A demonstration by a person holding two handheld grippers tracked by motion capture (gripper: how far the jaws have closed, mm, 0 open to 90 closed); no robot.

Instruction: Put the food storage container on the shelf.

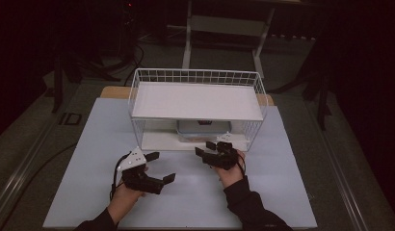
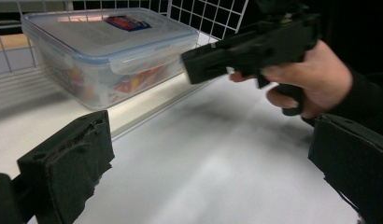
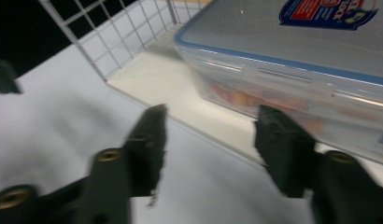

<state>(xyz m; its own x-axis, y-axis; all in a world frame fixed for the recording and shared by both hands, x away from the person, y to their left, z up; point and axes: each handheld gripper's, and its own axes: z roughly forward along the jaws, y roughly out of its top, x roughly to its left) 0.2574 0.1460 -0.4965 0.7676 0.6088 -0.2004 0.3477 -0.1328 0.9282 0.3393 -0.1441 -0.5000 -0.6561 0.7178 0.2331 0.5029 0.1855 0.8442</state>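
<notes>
Lidded food box (image 1: 200,129) sits on wire rack's (image 1: 195,77) lower shelf, centre frame, ungripped. Right gripper (image 1: 208,147) fingers spread just before it; left gripper (image 1: 160,167) spread, idle on worktop (image 1: 99,144). Placement looks done.

A clear, rectangular plastic food container with a blue-rimmed snap-on lid (image 2: 105,51) sits flat on the bottom shelf of a white wire rack (image 1: 138,91), under the rack's upper white shelf. Its lid is on and carries a red and blue label (image 3: 327,11) near one end. Through the see-through walls, orange and reddish contents show, too blurred to identify. A long side wall with its locking flap (image 3: 283,77) faces the open front of the rack, and the container (image 1: 200,129) lies near the front edge of the shelf, roughly in the middle of its width.
</notes>
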